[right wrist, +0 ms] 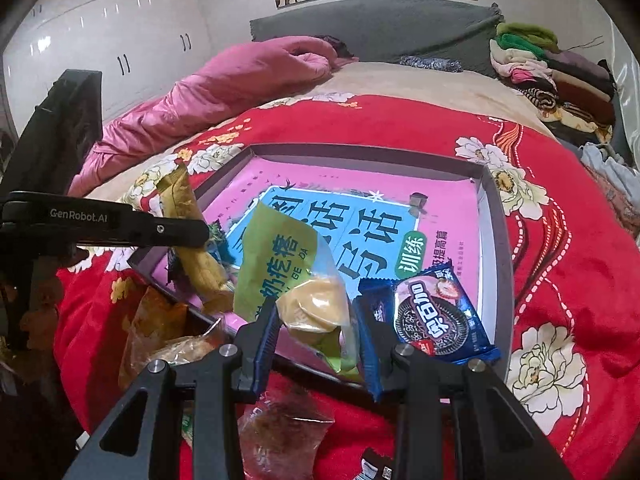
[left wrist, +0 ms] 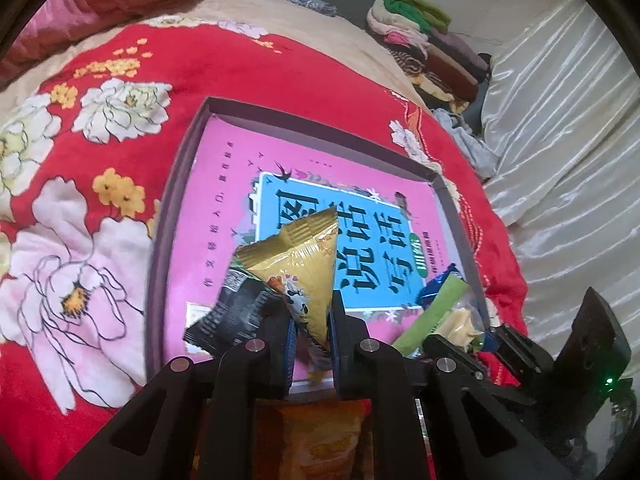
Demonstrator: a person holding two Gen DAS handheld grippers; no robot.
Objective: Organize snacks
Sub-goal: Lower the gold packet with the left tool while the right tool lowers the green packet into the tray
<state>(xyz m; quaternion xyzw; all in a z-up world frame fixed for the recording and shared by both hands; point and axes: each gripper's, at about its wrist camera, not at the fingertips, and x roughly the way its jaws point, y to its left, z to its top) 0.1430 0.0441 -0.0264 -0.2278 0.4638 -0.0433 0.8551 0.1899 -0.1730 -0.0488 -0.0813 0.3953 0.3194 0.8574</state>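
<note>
You had the whole job laid out on the red floral blanket (right wrist: 560,248), and that soft bed was why the shallow box (right wrist: 494,240) mattered: its low grey walls gave the snacks one firm, bounded place to land. The pink workbook (left wrist: 224,184) lay flat inside it as a floor, cover up, most of it bare toward the far wall, so you had plenty of room to lay packets side by side.

Your left gripper (left wrist: 312,332) was clamped as tight as it goes on the gold packet (left wrist: 304,264), pinching its lower corner so the bag stood up over the near part of the box, with the black packet (left wrist: 236,312) hanging right against it on the left side; I couldn't tell whether the pads had that one too. You held it by the corner, I'd judge, so it could be dropped flat without the fingers fouling the box.

Your right gripper (right wrist: 316,328) was only narrowly parted, and that was because the green-and-clear packet (right wrist: 296,280) filled the gap, its yellowish contents squeezed between the blue pads above the box's near wall. Just to its right the blue cookie packet (right wrist: 436,316) already lay in the box's near right corner.

Outside the near wall, an orange packet (right wrist: 160,332) and a clear packet (right wrist: 280,432) waited on the blanket, not yet sorted.
</note>
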